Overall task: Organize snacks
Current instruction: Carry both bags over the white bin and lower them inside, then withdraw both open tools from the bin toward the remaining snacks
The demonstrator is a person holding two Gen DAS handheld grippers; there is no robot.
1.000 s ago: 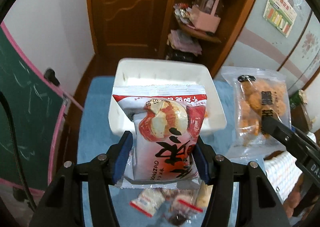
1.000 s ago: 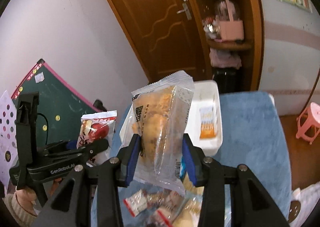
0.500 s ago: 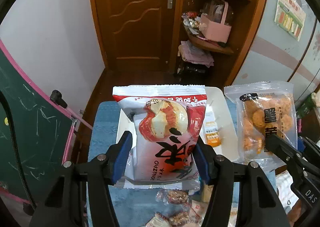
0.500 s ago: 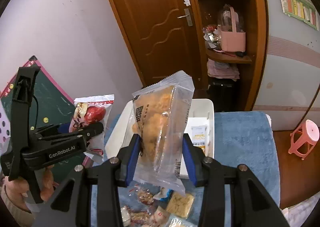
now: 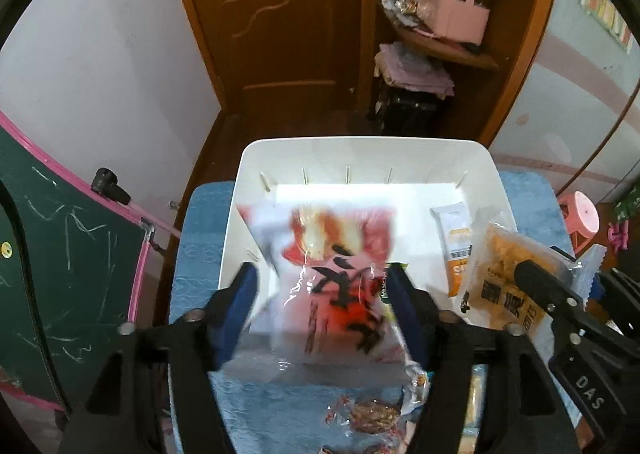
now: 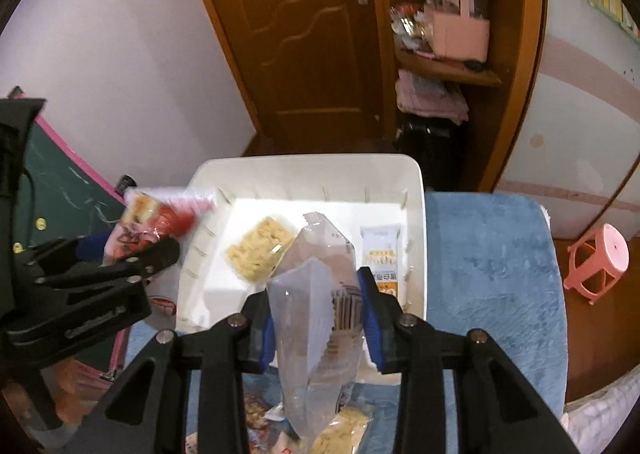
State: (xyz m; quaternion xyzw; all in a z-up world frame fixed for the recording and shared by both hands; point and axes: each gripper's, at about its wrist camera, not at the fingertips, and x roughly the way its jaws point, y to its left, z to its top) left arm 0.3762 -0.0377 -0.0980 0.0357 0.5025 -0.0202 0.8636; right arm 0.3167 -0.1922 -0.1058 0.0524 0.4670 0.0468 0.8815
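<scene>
A white bin (image 5: 488,174) (image 6: 416,190) stands on a blue cloth. My left gripper (image 5: 324,294) has its jaws spread wide; the red and white snack bag (image 5: 328,270) is blurred between them, loose, dropping over the bin's near edge. It also shows in the right wrist view (image 6: 160,218). My right gripper (image 6: 316,302) is open; the clear bag of orange crackers (image 6: 316,314) (image 5: 504,282) stands loose between the pads, over the bin's near rim. The bin holds an orange and white packet (image 6: 382,258) (image 5: 456,242) and a yellow cracker pack (image 6: 260,246).
Small wrapped snacks (image 5: 372,410) (image 6: 340,426) lie on the blue cloth (image 6: 488,262) in front of the bin. A green chalkboard (image 5: 52,274) stands at the left. A pink stool (image 6: 600,262) is on the floor at the right. A wooden door and shelves are behind.
Both grippers moved forward and down over the bin and opened. The red bag is slipping out of the left jaws and the cracker bag has come loose in the right ones.
</scene>
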